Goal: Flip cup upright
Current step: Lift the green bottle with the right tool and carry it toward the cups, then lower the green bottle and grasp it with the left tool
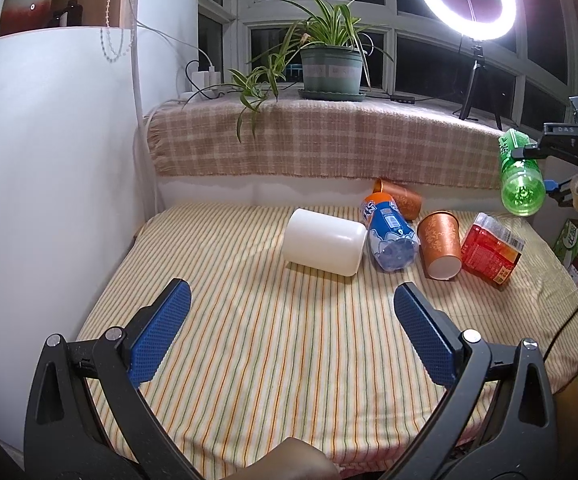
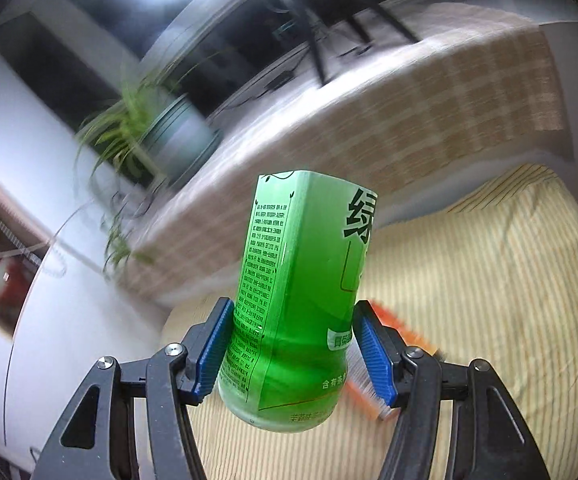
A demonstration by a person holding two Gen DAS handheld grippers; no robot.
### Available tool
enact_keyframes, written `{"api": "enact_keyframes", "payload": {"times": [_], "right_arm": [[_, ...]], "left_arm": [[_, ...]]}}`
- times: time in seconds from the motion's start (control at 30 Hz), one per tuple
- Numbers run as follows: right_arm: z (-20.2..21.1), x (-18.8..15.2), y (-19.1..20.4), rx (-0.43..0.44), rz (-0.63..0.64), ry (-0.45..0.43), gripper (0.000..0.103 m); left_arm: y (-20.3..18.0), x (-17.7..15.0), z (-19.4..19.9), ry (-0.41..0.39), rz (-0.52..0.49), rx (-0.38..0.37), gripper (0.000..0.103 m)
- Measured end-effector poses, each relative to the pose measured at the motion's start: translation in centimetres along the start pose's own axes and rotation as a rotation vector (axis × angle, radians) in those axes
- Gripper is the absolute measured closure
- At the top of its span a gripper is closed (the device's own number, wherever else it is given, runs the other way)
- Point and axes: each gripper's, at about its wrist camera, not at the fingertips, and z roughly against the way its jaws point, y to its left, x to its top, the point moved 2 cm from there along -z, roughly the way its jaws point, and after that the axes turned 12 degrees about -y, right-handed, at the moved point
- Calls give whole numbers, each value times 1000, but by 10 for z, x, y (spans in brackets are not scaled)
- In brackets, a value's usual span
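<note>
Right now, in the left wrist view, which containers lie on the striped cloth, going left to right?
white cup → blue bottle → copper cup → red packet. Farther right, the green bottle is held in the air by the right gripper.

The cloth-covered tabletop [image 1: 249,340] carries thin orange, green and cream stripes; the fringed woven cloth on the window ledge [image 1: 329,140] is checked in tan and cream; the smooth plastic cylinder cup [image 1: 323,242] is plain white; the tapered copper-orange cup [image 1: 441,240] bears a paler floral pattern and a white inside; the translucent green plastic bottle-cup [image 2: 297,300] has dark printed characters; the left tool [image 1: 293,328] is black with dotted blue pads; the right tool [image 2: 293,356] is black with ribbed blue pads.
</note>
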Motion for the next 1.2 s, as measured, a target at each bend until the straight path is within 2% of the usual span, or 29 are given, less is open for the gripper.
{"api": "enact_keyframes", "payload": {"times": [0.3,0.5,0.67,0.93,1.2], "right_arm": [[1,-55,39,70,110,136,40],[-18,-110,61,87,199,284,40],[-39,-144,71,89,236,366,40],[-61,-174,77,72,282,448,40],[-82,-182,73,46,269,478,38]], "left_arm": [[0,-1,4,4,8,-3,0],[-3,-6,1,26,15,-22,0],[-3,-10,-4,57,27,-38,0],[3,-16,-13,117,68,-82,0],[2,-23,-24,176,110,-125,0]]}}
